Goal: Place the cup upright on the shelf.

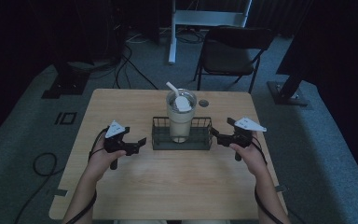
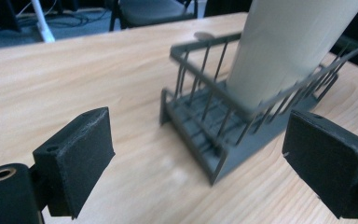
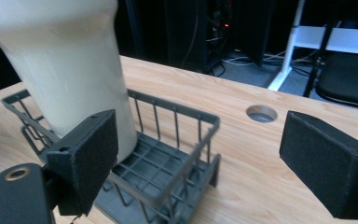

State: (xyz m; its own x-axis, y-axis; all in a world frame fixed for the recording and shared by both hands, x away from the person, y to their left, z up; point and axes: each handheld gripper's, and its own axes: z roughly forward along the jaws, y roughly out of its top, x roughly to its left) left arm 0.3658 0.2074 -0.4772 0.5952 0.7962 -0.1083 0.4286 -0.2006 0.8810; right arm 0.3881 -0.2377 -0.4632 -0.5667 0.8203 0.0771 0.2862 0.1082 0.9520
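Note:
A cream tumbler (image 1: pixel 181 119) with a lid and a white straw stands upright in a dark wire basket (image 1: pixel 159 140) at the middle of the wooden table (image 1: pixel 177 186). My left gripper (image 1: pixel 139 143) is open and empty just left of the basket, pointing at its left end. The right gripper (image 1: pixel 220 135) is open and empty just right of it. In the left gripper view the basket (image 2: pixel 200 107) and tumbler (image 2: pixel 284 46) lie ahead between the pads (image 2: pixel 74 158). In the right gripper view the tumbler (image 3: pixel 65 60) and basket (image 3: pixel 177 109) sit ahead on the left.
A round cable hole (image 1: pixel 203 102) lies in the table behind the basket, also in the right gripper view (image 3: pixel 261 113). A dark folding chair (image 1: pixel 233 51) and a white stand leg (image 1: pixel 171 42) are beyond the far edge. Cables trail on the floor.

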